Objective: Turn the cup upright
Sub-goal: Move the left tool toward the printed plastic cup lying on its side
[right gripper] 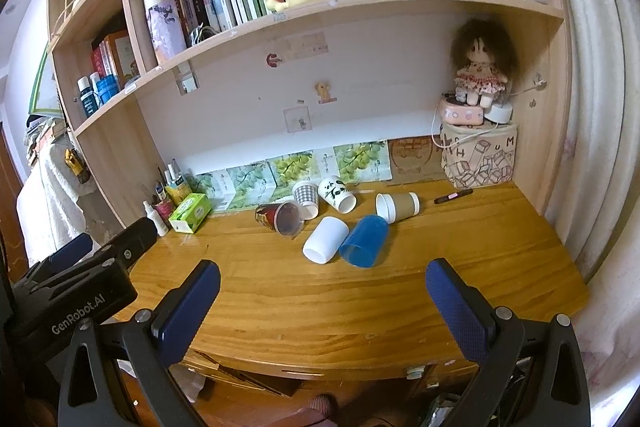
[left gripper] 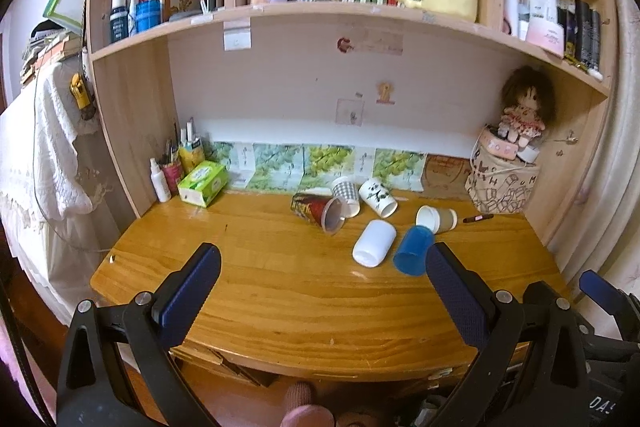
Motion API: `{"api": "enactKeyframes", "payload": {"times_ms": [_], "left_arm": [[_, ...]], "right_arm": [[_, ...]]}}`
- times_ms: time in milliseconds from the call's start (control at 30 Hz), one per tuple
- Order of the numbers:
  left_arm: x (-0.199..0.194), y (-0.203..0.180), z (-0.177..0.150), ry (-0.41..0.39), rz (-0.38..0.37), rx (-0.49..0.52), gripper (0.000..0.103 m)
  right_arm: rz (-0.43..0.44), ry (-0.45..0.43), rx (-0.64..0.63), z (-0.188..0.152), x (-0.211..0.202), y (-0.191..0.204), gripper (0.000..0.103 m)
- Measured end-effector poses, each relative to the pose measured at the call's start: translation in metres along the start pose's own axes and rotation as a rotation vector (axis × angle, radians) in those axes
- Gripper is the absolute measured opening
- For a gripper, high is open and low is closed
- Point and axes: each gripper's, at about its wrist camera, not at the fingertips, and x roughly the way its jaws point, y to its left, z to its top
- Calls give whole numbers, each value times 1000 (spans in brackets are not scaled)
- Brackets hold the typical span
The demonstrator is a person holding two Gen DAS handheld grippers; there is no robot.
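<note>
Left wrist view: six cups are seen tipped on their sides in a loose cluster toward the back of a wooden desk (left gripper: pixel 280 287), none yet stood up. The blue cup (left gripper: pixel 414 251) and the white cup (left gripper: pixel 374 242) lie nearest, side by side and apparently touching, mouths toward the camera; behind them are a brown-sleeved paper cup (left gripper: pixel 438 219), a panda-print cup (left gripper: pixel 378 197), a checked cup (left gripper: pixel 346 191) and a clear cup with a red printed band (left gripper: pixel 318 211).

The left gripper (left gripper: pixel 322 285) is held spread wide and empty, short of the cups, as is the right gripper (right gripper: pixel 322 301) in its own view; both are judged to be poised for a first approach, the nearest cups being the likeliest reach.

"GenRobot.AI" is read on the left tool's housing in the right wrist view. Letters including "H", "U" and "M" are made out on a patterned box (right gripper: pixel 478 159) under a doll (right gripper: pixel 480 67). Book spines on the shelf above are too small to be read.
</note>
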Motion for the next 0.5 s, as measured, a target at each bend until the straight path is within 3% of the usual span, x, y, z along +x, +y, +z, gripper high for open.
{"api": "enactKeyframes", "payload": {"times_ms": [500], "left_arm": [[71,10,12,151,19,42,102]], "right_arm": [[-44,155,89,8,62,-4,103]]}}
